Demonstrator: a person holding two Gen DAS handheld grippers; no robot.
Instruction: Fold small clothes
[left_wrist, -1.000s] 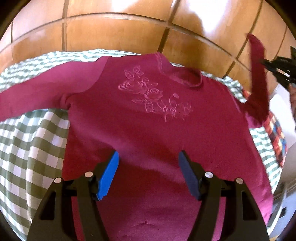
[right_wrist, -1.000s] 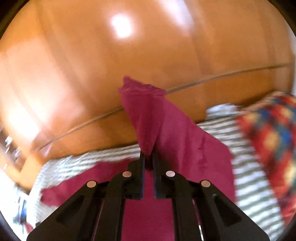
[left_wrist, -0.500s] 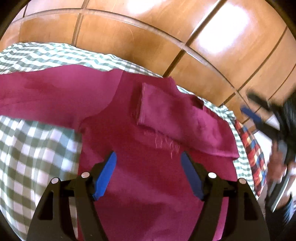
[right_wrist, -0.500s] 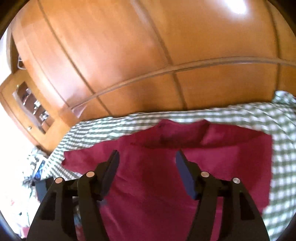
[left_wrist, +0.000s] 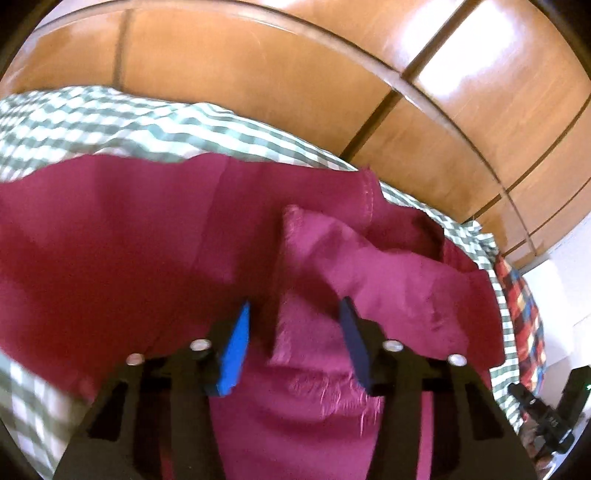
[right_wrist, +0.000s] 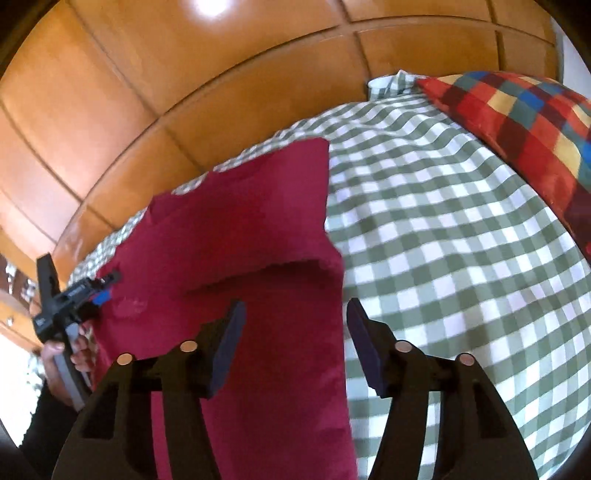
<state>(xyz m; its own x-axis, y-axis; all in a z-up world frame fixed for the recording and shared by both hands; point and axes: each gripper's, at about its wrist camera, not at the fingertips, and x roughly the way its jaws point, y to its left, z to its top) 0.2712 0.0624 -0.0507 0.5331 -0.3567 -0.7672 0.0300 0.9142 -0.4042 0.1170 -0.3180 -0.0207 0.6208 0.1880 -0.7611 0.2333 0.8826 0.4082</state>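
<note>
On checked cloth (right_wrist: 443, 229), sweater (left_wrist: 129, 251) edge, both grippers closing, clamping nothing

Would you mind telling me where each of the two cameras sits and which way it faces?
Left wrist: on the left gripper, angled down at the maroon top with its folded-in sleeve; jaws closing, nothing pinched.
Right wrist: on the right gripper, angled down over the top's edge and checked cover; jaws closing; hand shows.
Shared: top, cover, wooden panels, plaid cushion.
</note>
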